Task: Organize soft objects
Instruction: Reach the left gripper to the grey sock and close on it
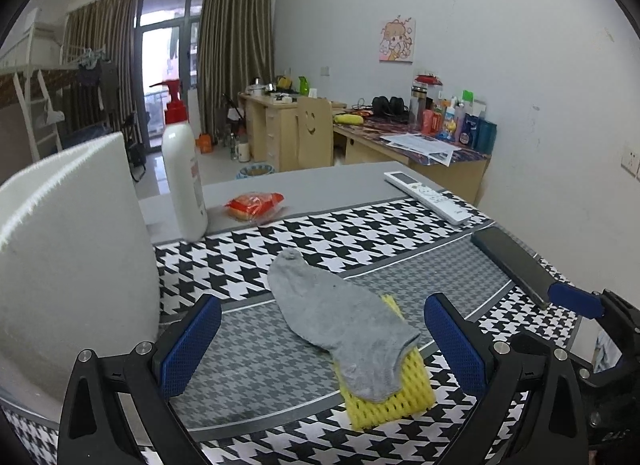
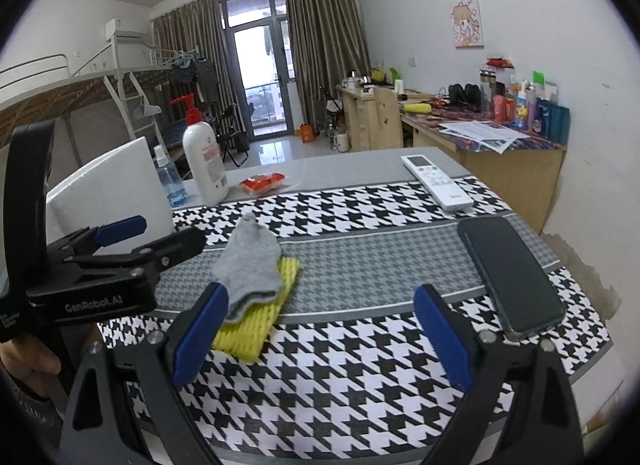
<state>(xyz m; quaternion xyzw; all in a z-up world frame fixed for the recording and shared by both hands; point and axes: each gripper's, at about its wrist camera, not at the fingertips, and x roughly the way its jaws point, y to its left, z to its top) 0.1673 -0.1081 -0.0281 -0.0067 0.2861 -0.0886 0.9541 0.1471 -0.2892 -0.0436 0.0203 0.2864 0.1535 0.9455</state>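
A grey sock (image 1: 340,321) (image 2: 250,265) lies draped over a yellow foam net sleeve (image 1: 396,397) (image 2: 256,325) on the houndstooth table mat (image 1: 320,233) (image 2: 360,377). My left gripper (image 1: 324,341) is open, its blue pads on either side of the sock and sleeve without touching them. My right gripper (image 2: 320,329) is open too, hovering over bare mat just right of the sleeve; its left pad (image 2: 196,341) overlaps the sleeve's edge in the right wrist view. The left gripper's body (image 2: 100,265) shows at left there, and the right gripper's tip (image 1: 576,299) shows in the left wrist view.
A white lotion bottle with a red pump (image 1: 182,169) (image 2: 204,161), a red snack packet (image 1: 256,203) (image 2: 264,181), a white remote (image 1: 428,195) (image 2: 436,181), a dark phone (image 1: 516,261) (image 2: 512,273) and a white foam block (image 1: 76,249) (image 2: 116,181) stand around. A blue bottle (image 2: 170,179) sits behind the block.
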